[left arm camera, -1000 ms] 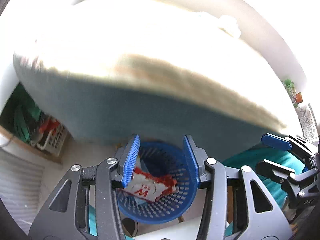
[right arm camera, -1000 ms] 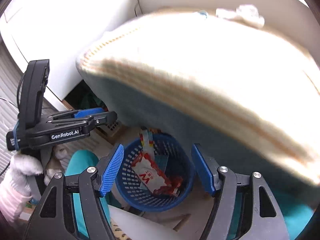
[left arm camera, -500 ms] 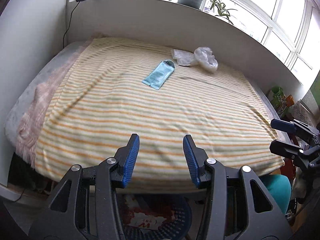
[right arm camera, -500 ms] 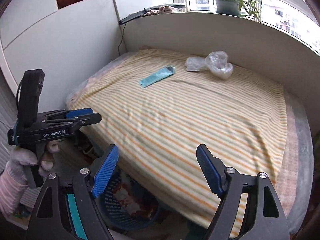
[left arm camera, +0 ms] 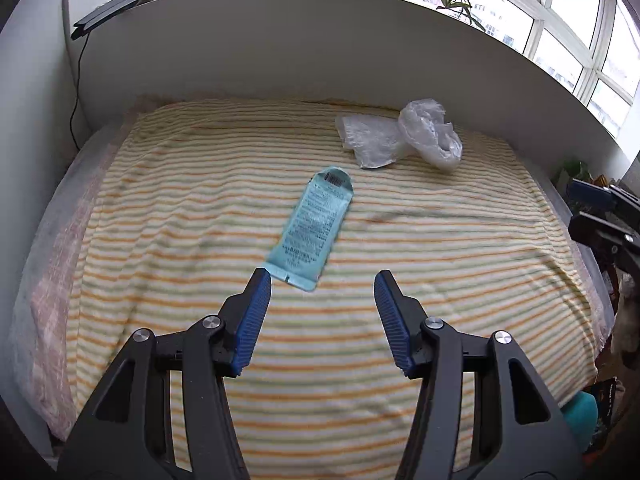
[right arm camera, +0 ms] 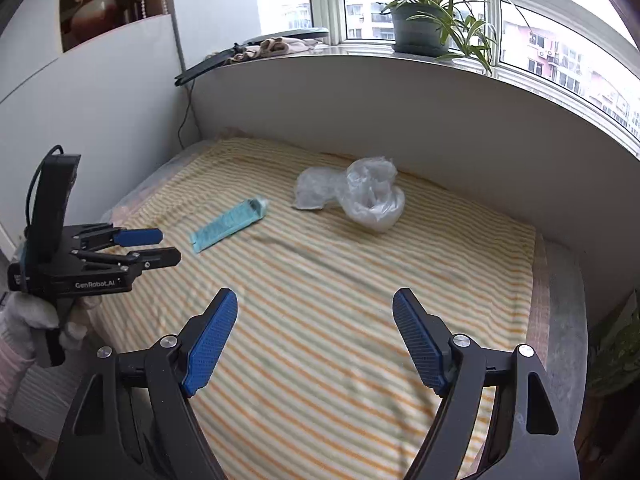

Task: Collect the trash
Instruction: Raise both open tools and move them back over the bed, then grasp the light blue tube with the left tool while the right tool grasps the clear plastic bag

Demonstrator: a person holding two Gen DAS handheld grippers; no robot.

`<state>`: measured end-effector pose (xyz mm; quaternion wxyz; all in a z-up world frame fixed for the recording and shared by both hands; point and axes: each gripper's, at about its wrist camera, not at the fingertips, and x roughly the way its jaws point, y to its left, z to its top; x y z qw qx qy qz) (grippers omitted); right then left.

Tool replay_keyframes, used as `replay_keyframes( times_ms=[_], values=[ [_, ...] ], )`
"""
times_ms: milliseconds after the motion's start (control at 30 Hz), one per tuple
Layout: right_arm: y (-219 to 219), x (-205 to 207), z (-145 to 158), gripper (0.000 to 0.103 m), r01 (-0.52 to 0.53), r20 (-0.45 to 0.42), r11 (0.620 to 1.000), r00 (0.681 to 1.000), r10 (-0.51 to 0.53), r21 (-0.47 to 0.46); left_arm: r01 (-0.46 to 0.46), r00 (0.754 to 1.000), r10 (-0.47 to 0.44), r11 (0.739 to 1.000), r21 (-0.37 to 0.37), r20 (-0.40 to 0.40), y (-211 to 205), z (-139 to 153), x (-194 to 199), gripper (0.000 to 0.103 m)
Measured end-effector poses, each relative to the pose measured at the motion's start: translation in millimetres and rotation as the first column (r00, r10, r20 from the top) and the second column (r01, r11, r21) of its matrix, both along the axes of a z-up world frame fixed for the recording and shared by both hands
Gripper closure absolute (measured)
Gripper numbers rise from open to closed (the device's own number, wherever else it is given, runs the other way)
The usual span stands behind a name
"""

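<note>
The blue packet lies on the striped bed just ahead of the left gripper, long axis pointing roughly away; its empty jaws are opening, and it seems nearer than the unclenched, empty right gripper

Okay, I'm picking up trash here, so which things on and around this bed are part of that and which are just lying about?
Trash to collect:
- flat light-blue printed packet on the striped bedspread
- crumpled clear plastic bags near the headboard
- left gripper, jaws opening, nothing between them
- right gripper, open and empty

Just lying about:
- potted spider plant on the sill
- folded beige cloth on the ledge
</note>
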<state>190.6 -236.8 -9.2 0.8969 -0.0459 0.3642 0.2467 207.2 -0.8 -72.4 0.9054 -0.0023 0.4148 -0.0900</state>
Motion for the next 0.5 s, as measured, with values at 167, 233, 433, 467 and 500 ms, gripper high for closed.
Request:
replay_keyframes(
  times_ms=[167,233,433,467,500],
  values=[
    [1.4,47.4,-0.9,0.023,0.013,-0.012,1.000,1.000,-0.013,-0.001,0.026,0.999,-0.026,1.000,0.013,-0.031,-3.5,-6.1,29.2,0.048],
    [1.5,65.4,-4.4,0.023,0.034,-0.027,0.999,0.999,-0.034,0.003,0.032,0.999,-0.031,0.999,0.024,-0.037,-5.7,-8.6,38.4,0.048],
    [5.1,111.6,-22.1,0.023,0.057,-0.080,0.998,0.995,-0.055,0.028,0.061,0.997,-0.060,0.998,0.015,-0.057,-11.4,-16.1,56.9,0.048],
    [6.7,116.7,-25.0,0.023,0.057,-0.086,0.998,0.995,-0.054,0.031,0.061,0.997,-0.059,0.998,0.019,-0.059,-11.8,-17.7,59.5,0.048],
    [8.6,121.2,-27.9,0.023,0.053,-0.093,0.998,0.994,-0.049,0.036,0.059,0.997,-0.058,0.998,0.023,-0.057,-11.9,-18.5,61.8,0.048]
  ],
)
